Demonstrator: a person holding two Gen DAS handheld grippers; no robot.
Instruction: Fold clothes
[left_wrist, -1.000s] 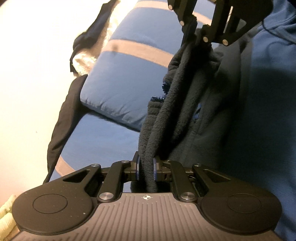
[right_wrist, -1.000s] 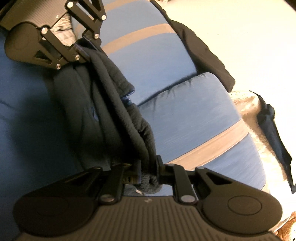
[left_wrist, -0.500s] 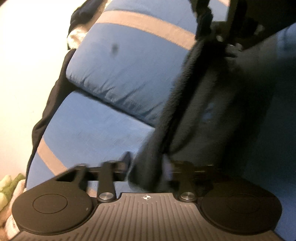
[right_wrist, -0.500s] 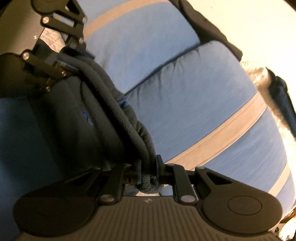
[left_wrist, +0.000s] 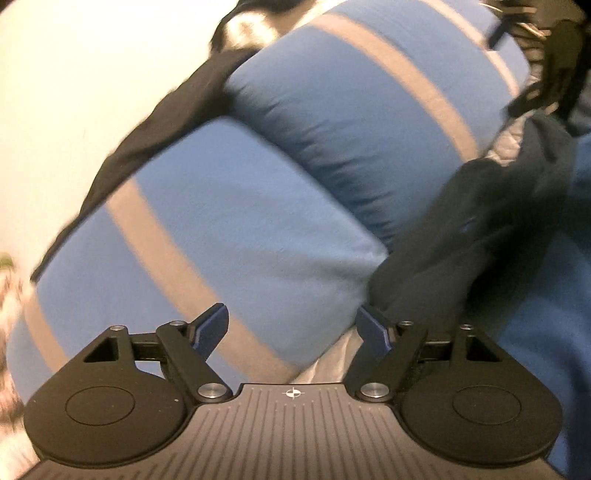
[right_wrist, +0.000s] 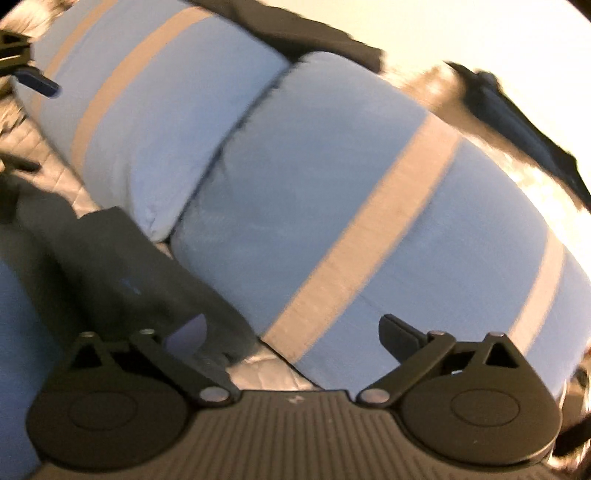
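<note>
A dark grey fleece garment (left_wrist: 472, 236) lies folded on the bed beside the blue pillows, at the right of the left wrist view. The same fleece garment (right_wrist: 125, 273) shows at the lower left of the right wrist view. My left gripper (left_wrist: 293, 326) is open, its right finger close to the fleece edge, nothing between the fingers. My right gripper (right_wrist: 291, 332) is open too, its left finger beside the garment. The other gripper's fingertip (right_wrist: 37, 83) peeks in at the upper left of the right wrist view. Both views are motion-blurred.
Two blue pillows with tan stripes (left_wrist: 258, 221) (right_wrist: 332, 206) lie along the bed. A quilted grey bedcover (right_wrist: 266, 373) shows beneath. A blue sheet (left_wrist: 554, 332) spreads on the right. Dark cloth (left_wrist: 155, 122) hangs behind the pillows against a pale wall (left_wrist: 74, 92).
Both grippers have let go of the fleece and opened. The garment has dropped from hanging between them to lying on the bed, and both cameras have swung towards the pillows.
</note>
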